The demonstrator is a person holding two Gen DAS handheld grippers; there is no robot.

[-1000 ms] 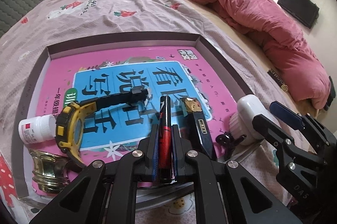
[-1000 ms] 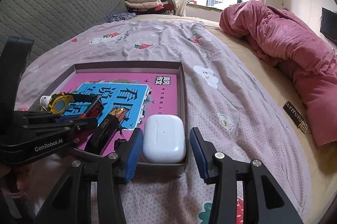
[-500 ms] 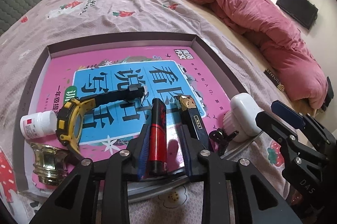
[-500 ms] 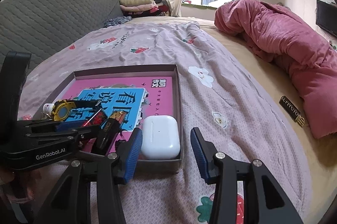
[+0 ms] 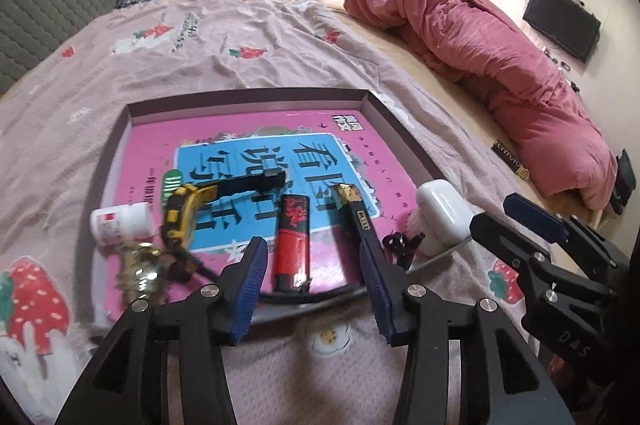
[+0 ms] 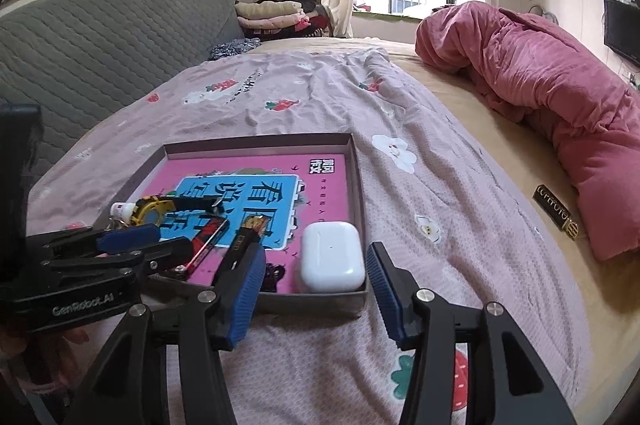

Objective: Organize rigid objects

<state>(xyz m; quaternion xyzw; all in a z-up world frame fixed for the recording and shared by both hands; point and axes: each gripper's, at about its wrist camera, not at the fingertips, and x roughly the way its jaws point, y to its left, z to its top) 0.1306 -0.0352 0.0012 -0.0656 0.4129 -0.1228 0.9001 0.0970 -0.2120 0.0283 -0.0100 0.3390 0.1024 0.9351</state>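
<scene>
A shallow box (image 5: 248, 97) on the bed holds a pink book (image 5: 256, 141). On the book lie a red and black lighter (image 5: 293, 239), a black and gold bar (image 5: 357, 215), a yellow and black watch (image 5: 188, 209), a white pill bottle (image 5: 120, 225), a brass piece (image 5: 140, 271) and a white earbud case (image 5: 440, 215). My left gripper (image 5: 312, 289) is open, pulled back just short of the lighter. My right gripper (image 6: 316, 289) is open, just short of the earbud case (image 6: 332, 257) at the box's near right corner.
A small black clip (image 5: 400, 243) lies beside the earbud case. A black and gold bar (image 6: 556, 213) lies on the bed to the right of the box. A heaped pink duvet (image 6: 540, 97) fills the right side. A grey headboard (image 6: 100, 37) stands at the left.
My left gripper opened, let go of the lighter onto the book and drew back. My right gripper also drew back from the earbud case, which stayed in the box.
</scene>
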